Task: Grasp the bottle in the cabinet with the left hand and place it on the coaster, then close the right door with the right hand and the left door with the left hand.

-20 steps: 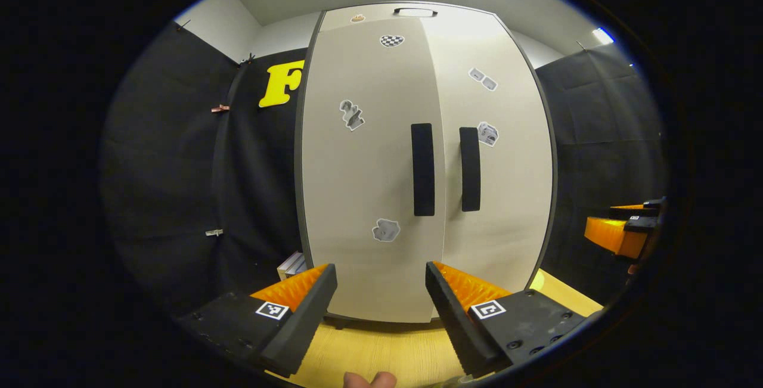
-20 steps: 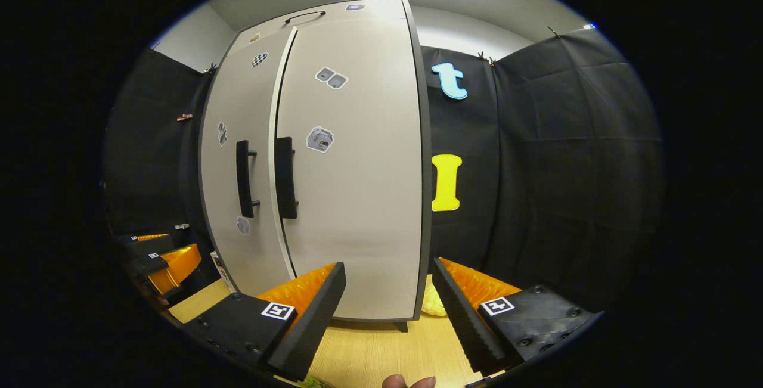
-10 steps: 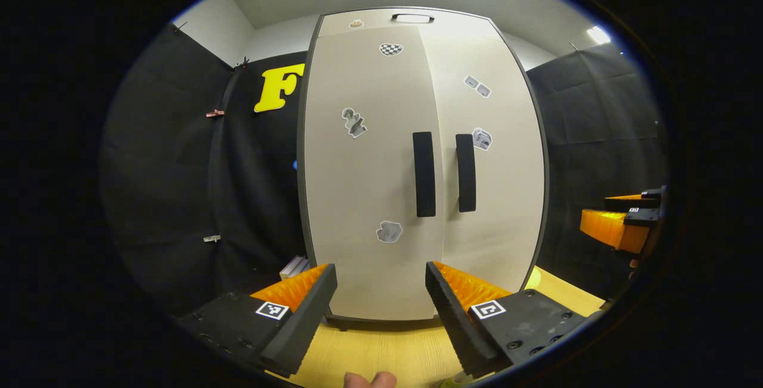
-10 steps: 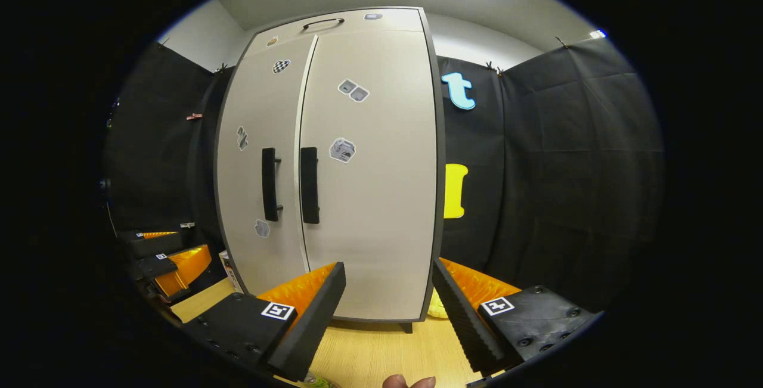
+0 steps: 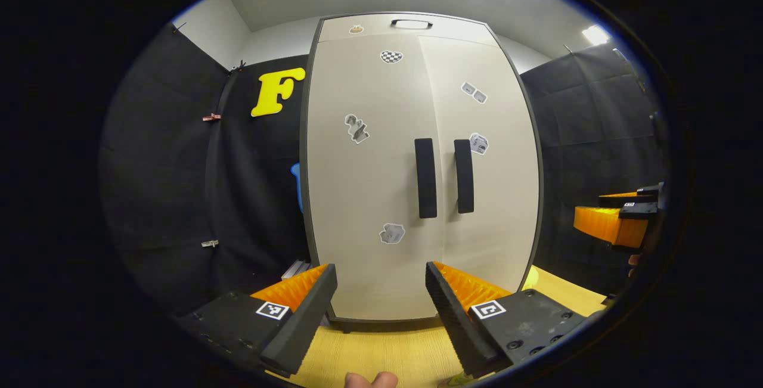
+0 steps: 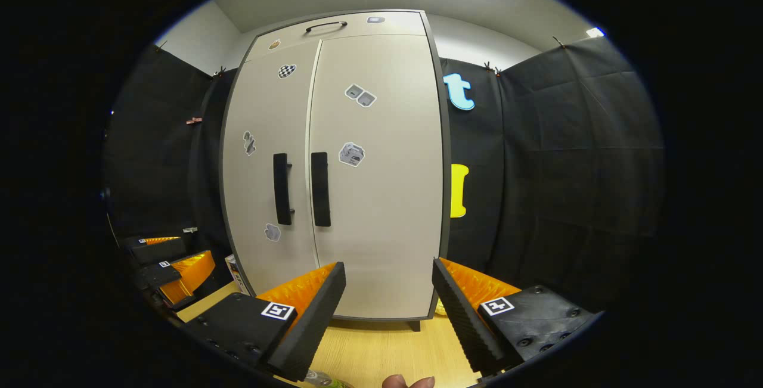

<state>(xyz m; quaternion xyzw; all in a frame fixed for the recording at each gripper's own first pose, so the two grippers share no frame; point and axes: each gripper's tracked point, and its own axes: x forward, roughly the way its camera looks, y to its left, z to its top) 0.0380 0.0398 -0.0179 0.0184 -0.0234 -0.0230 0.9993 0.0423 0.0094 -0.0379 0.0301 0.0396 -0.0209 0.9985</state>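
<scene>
left gripper view: the left gripper [image 5: 381,310] hangs wide apart, empty, facing the tall beige two-door cabinet [image 5: 363,197], both doors shut, black handles [image 5: 425,177] side by side. right gripper view: the right gripper [image 6: 387,310] is spread, empty; a clear bottle top [image 6: 322,379] peeks in at the bottom edge on the wooden table [image 6: 375,352].

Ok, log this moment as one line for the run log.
cabinet: both doors shut | left gripper: open, empty | right gripper: open, empty | both facing cabinet, apart from it
</scene>
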